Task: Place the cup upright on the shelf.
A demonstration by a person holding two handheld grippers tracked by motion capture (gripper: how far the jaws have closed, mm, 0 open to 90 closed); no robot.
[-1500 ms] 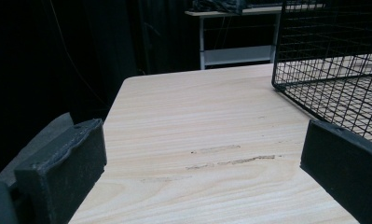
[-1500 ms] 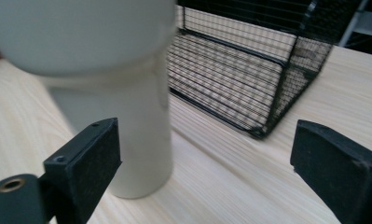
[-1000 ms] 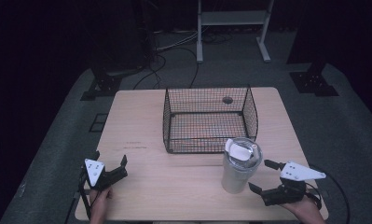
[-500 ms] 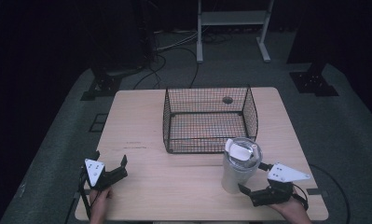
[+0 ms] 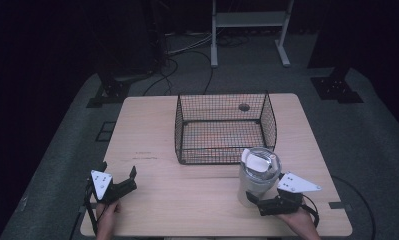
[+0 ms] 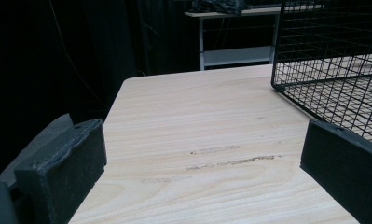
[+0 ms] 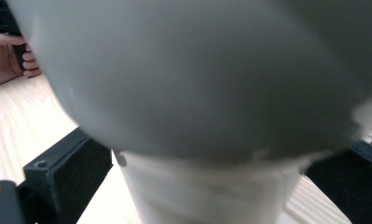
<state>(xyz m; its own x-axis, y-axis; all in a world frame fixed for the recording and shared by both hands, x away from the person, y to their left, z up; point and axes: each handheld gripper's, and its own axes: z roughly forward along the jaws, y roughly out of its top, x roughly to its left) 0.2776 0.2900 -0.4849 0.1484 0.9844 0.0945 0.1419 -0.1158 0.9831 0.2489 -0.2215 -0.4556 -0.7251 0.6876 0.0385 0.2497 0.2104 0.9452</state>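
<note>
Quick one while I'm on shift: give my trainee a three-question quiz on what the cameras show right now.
1. True or false: the tumbler stands inside the wire basket.
2. Which gripper has its jaws on either side of the tumbler: A left, B right?
3. Fill in: the left gripper holds ____.

Key: 1 false, it stands on the table in front of the basket. 2 B, the right gripper. 3 nothing; its jaws are open.
</note>
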